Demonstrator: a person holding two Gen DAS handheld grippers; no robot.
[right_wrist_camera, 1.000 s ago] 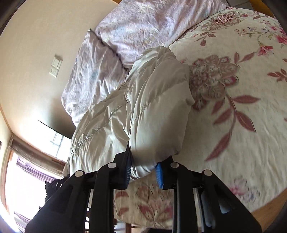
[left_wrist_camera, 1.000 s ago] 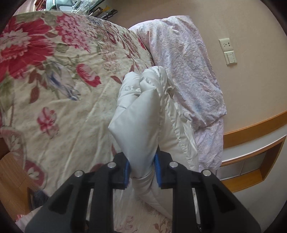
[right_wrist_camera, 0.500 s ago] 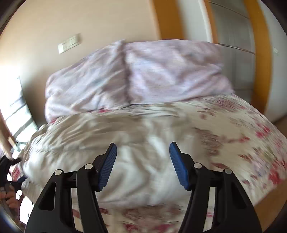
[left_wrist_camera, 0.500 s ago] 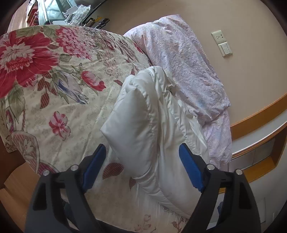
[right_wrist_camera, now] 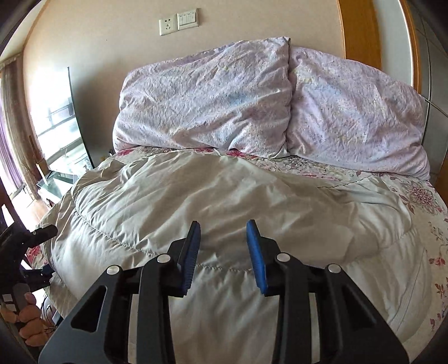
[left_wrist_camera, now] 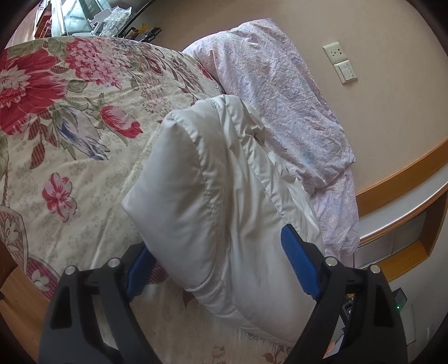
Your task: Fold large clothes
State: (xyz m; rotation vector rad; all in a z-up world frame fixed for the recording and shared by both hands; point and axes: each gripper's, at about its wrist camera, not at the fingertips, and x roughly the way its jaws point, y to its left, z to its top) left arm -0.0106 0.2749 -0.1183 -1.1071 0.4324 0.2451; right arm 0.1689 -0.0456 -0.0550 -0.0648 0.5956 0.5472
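Note:
A puffy white quilted coat (left_wrist_camera: 212,201) lies folded on the floral bedspread (left_wrist_camera: 70,134). My left gripper (left_wrist_camera: 221,263) is open, its blue pads wide apart on either side of the coat's near end, not squeezing it. In the right wrist view the same coat (right_wrist_camera: 224,196) spreads across the bed in front of the pillows. My right gripper (right_wrist_camera: 224,246) is open and empty just above the coat's near edge. The left gripper (right_wrist_camera: 33,238) and the hand holding it show at that view's left edge.
Two pale lilac pillows (right_wrist_camera: 210,95) lean against the beige wall behind the coat. A wall socket and switch (right_wrist_camera: 179,22) sit above them. A wooden headboard ledge (left_wrist_camera: 400,207) runs on the right of the left wrist view. A window (right_wrist_camera: 53,131) is on the left.
Both grippers have opened and let go of the coat, which now lies on the bed. The right gripper has swung round to face the pillows.

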